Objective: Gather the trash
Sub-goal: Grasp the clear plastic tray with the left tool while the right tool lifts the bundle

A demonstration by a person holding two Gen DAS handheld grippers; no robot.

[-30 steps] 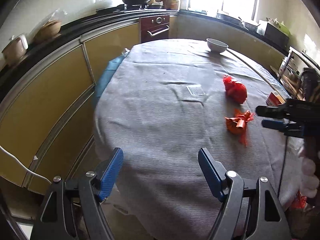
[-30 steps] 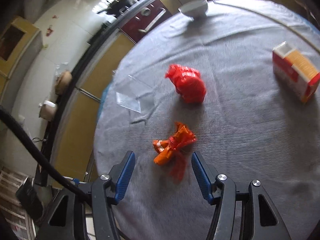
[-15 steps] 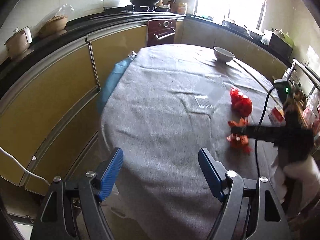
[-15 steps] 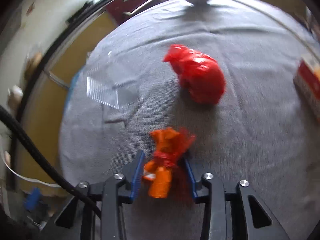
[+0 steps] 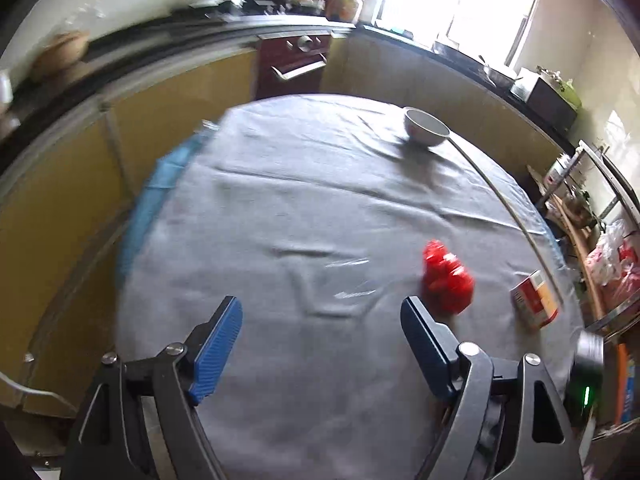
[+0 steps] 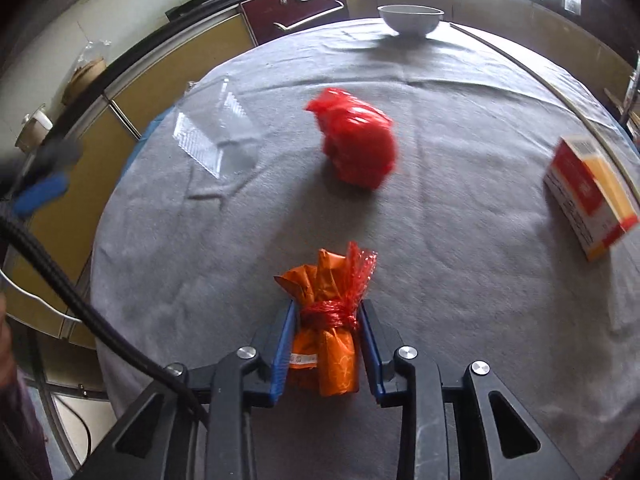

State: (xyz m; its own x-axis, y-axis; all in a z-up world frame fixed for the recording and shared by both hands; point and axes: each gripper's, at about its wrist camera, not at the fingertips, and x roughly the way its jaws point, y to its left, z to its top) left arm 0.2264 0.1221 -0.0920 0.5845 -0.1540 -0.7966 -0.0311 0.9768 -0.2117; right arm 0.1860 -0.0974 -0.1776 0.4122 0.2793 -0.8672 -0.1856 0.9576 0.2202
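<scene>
- Tablecloth (image 6: 460, 208): grey cloth, matt, rough weave, creased.
- Orange wrapper (image 6: 324, 344): thin glossy film, crumpled, tied with red plastic mesh.
- Red bag (image 6: 356, 144): shiny thin plastic, crinkled.
- Clear tray (image 6: 212, 136): transparent ribbed plastic, glossy.
- Box (image 6: 588, 192): printed cardboard, smooth, slight sheen.
- Bowl (image 6: 410, 18): white, smooth, glazed look.
- Right gripper (image 6: 326, 320): matt black plastic arms, ribbed blue pads, bright metal screws.
- Left gripper (image 5: 320, 320): the same black plastic and blue ribbed pads.
- Cable (image 6: 60, 280): black braided sleeve.
- Cabinets (image 6: 168, 68): yellow panels, smooth, semi-gloss, metal trim.
- Oven (image 6: 304, 6): dark red glossy front, metal handle.
</scene>
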